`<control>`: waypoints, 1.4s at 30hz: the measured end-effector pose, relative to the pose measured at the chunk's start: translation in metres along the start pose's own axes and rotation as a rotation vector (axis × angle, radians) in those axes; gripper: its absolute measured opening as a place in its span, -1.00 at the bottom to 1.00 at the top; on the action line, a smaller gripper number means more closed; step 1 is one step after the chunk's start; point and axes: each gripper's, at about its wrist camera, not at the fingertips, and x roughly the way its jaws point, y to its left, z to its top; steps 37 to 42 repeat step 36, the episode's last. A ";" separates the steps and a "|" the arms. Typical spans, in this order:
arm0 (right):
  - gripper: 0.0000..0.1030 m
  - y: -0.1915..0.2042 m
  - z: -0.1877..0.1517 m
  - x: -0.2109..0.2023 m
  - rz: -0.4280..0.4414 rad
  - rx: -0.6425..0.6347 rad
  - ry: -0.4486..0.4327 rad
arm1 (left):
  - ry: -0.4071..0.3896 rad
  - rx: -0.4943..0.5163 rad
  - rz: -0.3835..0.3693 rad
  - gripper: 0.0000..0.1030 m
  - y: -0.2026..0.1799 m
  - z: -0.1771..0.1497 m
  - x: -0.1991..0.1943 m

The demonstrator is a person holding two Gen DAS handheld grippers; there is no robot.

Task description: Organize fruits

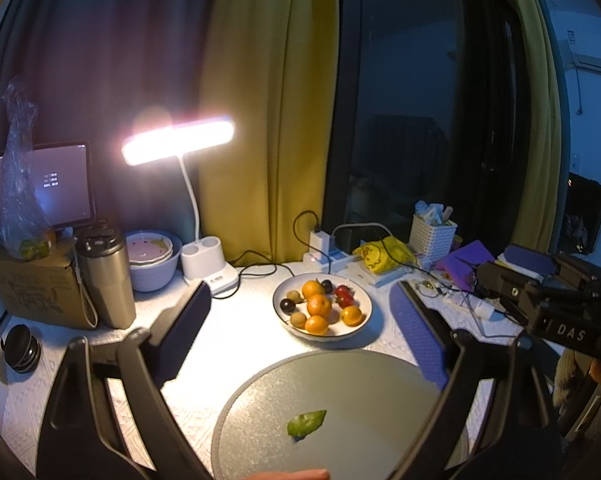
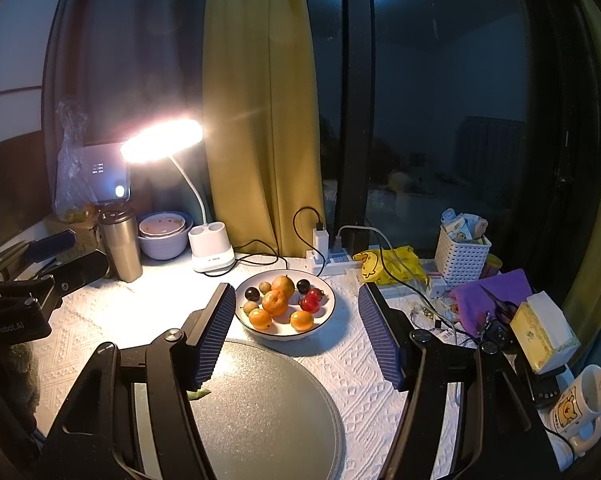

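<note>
A white plate [image 1: 361, 327] [image 2: 329, 311] holds several oranges [image 1: 319, 305] [image 2: 275, 303], small brown fruits [image 1: 295, 297], dark plums [image 1: 287, 305] [image 2: 252, 293] and red fruits [image 1: 344, 295] [image 2: 310, 302]. A large grey round plate [image 1: 360, 408] [image 2: 268, 412] lies nearer, with one green leaf [image 1: 306, 423] on it. My left gripper [image 1: 300, 320] is open and empty, above the grey plate, short of the fruit plate. My right gripper [image 2: 296, 326] is open and empty, its fingers either side of the fruit plate's near edge.
A lit desk lamp [image 1: 178, 141] stands at the back left, by a steel tumbler [image 1: 105, 276], stacked bowls [image 1: 152, 256] and a cardboard box [image 1: 32, 288]. A power strip [image 2: 332, 258], yellow bag [image 2: 388, 262], white basket [image 2: 462, 258], tissue box [image 2: 542, 332] and mug [image 2: 580, 404] crowd the right.
</note>
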 end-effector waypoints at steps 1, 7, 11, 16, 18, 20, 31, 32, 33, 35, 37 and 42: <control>0.30 0.000 0.000 0.000 0.001 0.000 0.000 | 0.000 0.000 0.000 0.78 0.000 0.000 0.000; 0.30 -0.001 0.002 0.002 0.000 0.000 -0.002 | -0.005 0.002 -0.002 0.78 0.002 0.001 0.002; 0.30 -0.003 0.004 0.004 -0.001 0.001 -0.002 | -0.005 0.004 -0.004 0.78 0.002 0.002 0.005; 0.30 -0.003 0.004 0.004 -0.002 0.002 -0.001 | -0.005 0.004 -0.005 0.78 0.002 0.003 0.006; 0.30 -0.003 0.004 0.004 -0.002 0.001 -0.001 | -0.005 0.005 -0.004 0.78 0.002 0.003 0.007; 0.30 -0.002 0.004 0.005 -0.001 0.001 -0.001 | -0.005 0.004 -0.005 0.78 0.003 0.002 0.007; 0.30 -0.008 0.006 0.015 0.005 0.001 0.014 | 0.011 0.004 -0.002 0.78 0.002 0.002 0.017; 0.30 -0.008 0.007 0.017 0.005 0.002 0.016 | 0.014 0.003 -0.002 0.78 0.002 0.001 0.019; 0.30 -0.009 0.007 0.018 0.006 0.002 0.018 | 0.021 0.002 0.001 0.78 0.003 0.001 0.022; 0.30 -0.011 0.007 0.022 0.006 0.004 0.023 | 0.039 -0.004 0.005 0.78 0.006 -0.001 0.031; 0.30 -0.012 0.007 0.024 0.006 0.005 0.025 | 0.047 -0.005 0.007 0.78 0.007 -0.003 0.035; 0.30 -0.012 0.007 0.024 0.006 0.005 0.025 | 0.047 -0.005 0.007 0.78 0.007 -0.003 0.035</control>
